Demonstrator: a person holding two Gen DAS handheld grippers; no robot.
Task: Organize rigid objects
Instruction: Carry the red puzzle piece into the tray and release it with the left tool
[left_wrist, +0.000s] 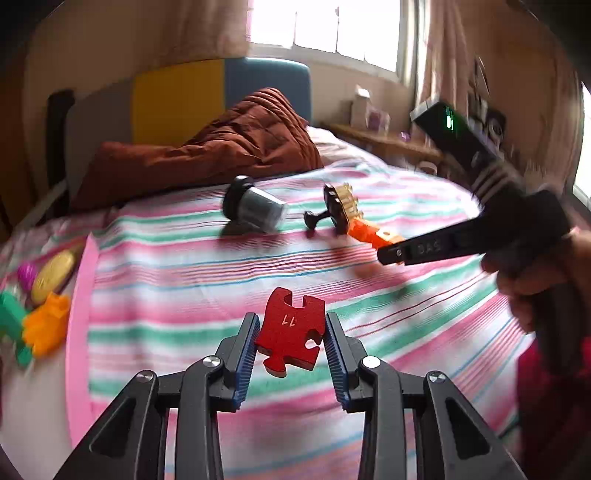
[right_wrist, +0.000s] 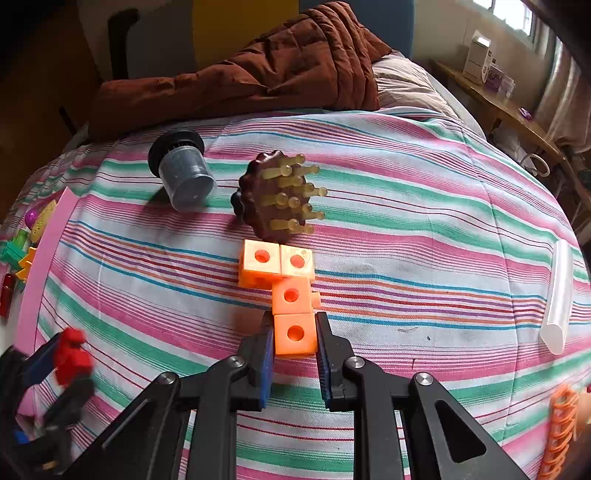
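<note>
My left gripper (left_wrist: 289, 326) is shut on a red puzzle piece (left_wrist: 290, 330) marked 11, held above the striped bedspread (left_wrist: 184, 266); it shows blurred in the right wrist view (right_wrist: 72, 356). My right gripper (right_wrist: 294, 332) is shut on the near cube of an orange linked-cube piece (right_wrist: 291, 295) that rests on the bed; the same gripper and piece show in the left wrist view (left_wrist: 369, 232). Beyond lie a brown massage brush with yellow pegs (right_wrist: 279, 195) and a grey cylinder with a black cap (right_wrist: 183, 173).
A pink tray edge (right_wrist: 40, 266) at the left holds several small toys (left_wrist: 40, 314). A clear tube (right_wrist: 557, 295) and an orange mesh item (right_wrist: 559, 428) lie at the right. A brown quilt (right_wrist: 258, 66) is piled at the bed's head. A wooden side table (right_wrist: 509, 107) stands right.
</note>
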